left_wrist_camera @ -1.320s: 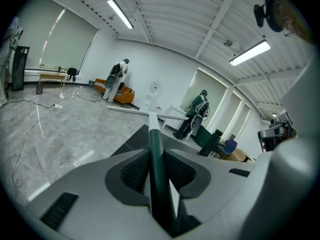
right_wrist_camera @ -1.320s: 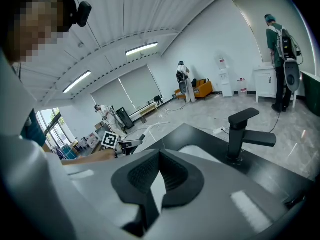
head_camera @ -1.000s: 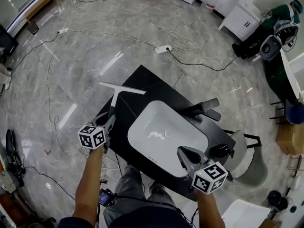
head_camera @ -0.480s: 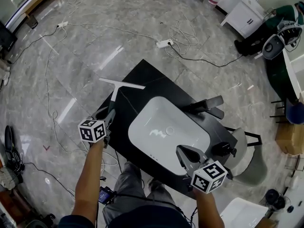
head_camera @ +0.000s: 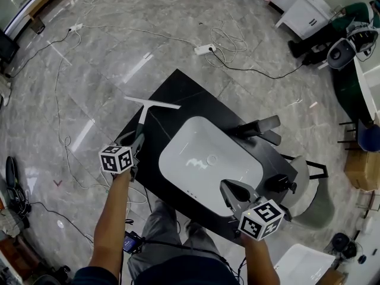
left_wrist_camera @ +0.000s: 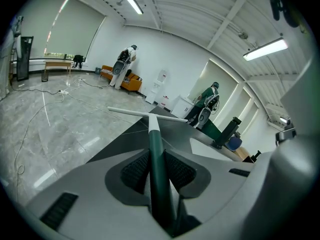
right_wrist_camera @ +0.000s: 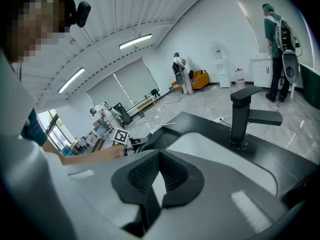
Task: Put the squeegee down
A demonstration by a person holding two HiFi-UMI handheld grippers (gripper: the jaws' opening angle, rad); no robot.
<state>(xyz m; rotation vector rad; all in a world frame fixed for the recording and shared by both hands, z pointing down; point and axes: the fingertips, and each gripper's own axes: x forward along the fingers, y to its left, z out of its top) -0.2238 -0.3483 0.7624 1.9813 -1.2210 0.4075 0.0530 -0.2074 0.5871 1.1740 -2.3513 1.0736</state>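
Black counter (head_camera: pixel 181 100) stands on grey marble floor (head_camera: pixel 113 46).

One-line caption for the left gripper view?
Left gripper shut on a green-handled, white-bladed squeegee, its blade crossing the black countertop's edge.

Black bench (head_camera: pixel 178 97) on a grey marble floor (head_camera: pixel 107 52), white sink basin (head_camera: pixel 231 177) set into it, black faucet (head_camera: pixel 261 129) at its far edge, cables (head_camera: pixel 237 64) and a power strip (head_camera: pixel 203 49) beyond, white cabinet (head_camera: pixel 300 16), cardboard box (head_camera: pixel 362 170).
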